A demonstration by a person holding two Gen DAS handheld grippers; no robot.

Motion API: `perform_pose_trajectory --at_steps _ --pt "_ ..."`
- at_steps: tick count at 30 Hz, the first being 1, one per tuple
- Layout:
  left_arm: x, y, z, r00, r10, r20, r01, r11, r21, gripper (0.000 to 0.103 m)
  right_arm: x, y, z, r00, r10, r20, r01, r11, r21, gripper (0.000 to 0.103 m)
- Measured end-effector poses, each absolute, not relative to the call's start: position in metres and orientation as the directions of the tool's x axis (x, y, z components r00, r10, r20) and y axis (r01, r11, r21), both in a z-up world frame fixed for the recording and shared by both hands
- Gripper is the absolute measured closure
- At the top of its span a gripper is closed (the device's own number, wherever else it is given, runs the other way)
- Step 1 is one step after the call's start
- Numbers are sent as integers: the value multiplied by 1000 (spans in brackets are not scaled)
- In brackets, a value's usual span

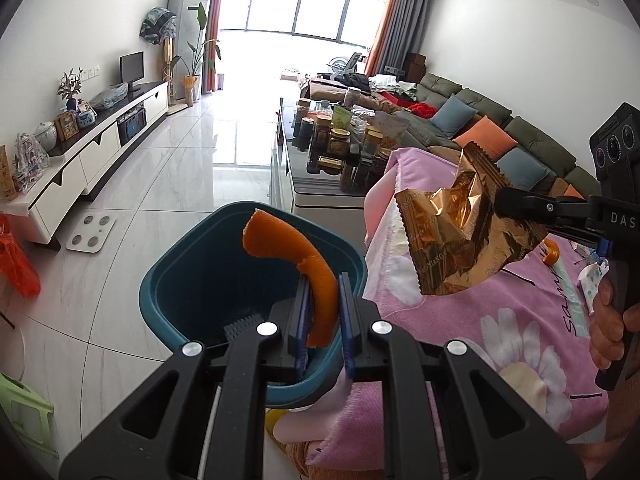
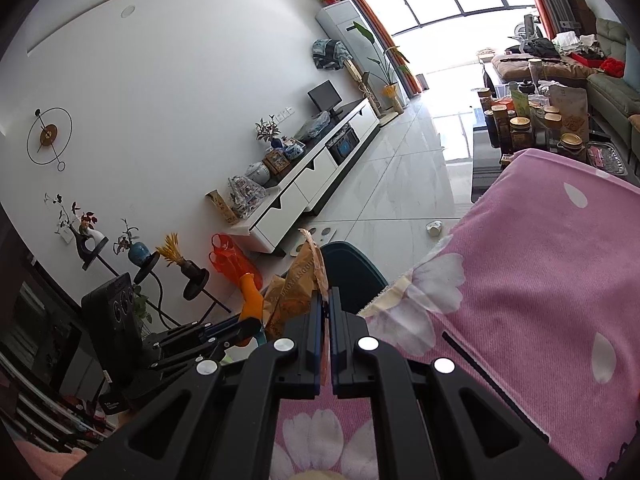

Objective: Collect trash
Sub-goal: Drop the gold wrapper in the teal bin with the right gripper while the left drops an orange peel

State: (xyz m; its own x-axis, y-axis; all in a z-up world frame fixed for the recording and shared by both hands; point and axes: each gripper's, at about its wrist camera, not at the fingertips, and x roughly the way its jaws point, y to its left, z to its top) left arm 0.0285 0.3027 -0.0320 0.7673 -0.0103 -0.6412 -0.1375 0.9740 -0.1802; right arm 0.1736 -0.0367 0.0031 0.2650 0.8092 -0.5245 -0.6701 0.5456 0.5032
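A: Largest first: pink floral cloth (image 1: 500,320) over table edge, right of frame; teal bin (image 1: 200,280) on floor just beside it, mouth up, interior apparently empty

B: Next in size: gold snack wrapper (image 1: 452,236), crumpled, hanging beyond cloth edge; pinched at one corner by right gripper (image 1: 500,200), jaws fully narrowed on foil. In right wrist view same wrapper (image 2: 298,288) rising between closed fingers (image 2: 316,320), bin rim (image 2: 352,268) just behind

A: Smallest: orange peel (image 1: 304,272), curved strip clamped between blue pads (image 1: 304,320) of left gripper (image 1: 322,320), narrowed onto lower end. Positioned directly above bin opening, near its right rim

B: Axis of peel: long axis running along the fingers, then arching over leftward at free tip, tip pointing toward far left rim. Axis of wrapper: long side diagonal, serrated top edge toward upper left, lower corner drooping toward cloth

A: Step in hand, as judged: carrying both pieces to bin for release. Best practice: peel already over opening, so simple release likely sufficient; free tip well inside rim

B: Wrapper not yet over bin; further travel leftward advisable before release. Light foil prone to drifting, hence low release close to mouth. Risk: lower corner brushing cloth or left gripper on the way across
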Motion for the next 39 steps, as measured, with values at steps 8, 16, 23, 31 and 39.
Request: perform_pose_trajectory --at_steps 8,16,23,31,39 --pt "43 322 -47 745 -1 -667 -164 969 -184 89 190 0 -5 245 788 -565 -672 558 487 100" --pt "66 332 -65 711 6 -704 -190 965 -183 89 203 38 -25 212 754 -622 -658 581 479 100" --pt "83 341 -91 671 9 -742 -229 954 -196 89 213 62 -46 194 714 -672 -639 612 466 100" --pt "99 350 -107 645 2 -764 -255 943 -212 88 222 77 -62 175 672 -719 -615 645 454 98" --pt "105 349 -116 640 10 -768 -282 933 -223 77 219 85 -64 176 666 -725 -611 651 450 89"
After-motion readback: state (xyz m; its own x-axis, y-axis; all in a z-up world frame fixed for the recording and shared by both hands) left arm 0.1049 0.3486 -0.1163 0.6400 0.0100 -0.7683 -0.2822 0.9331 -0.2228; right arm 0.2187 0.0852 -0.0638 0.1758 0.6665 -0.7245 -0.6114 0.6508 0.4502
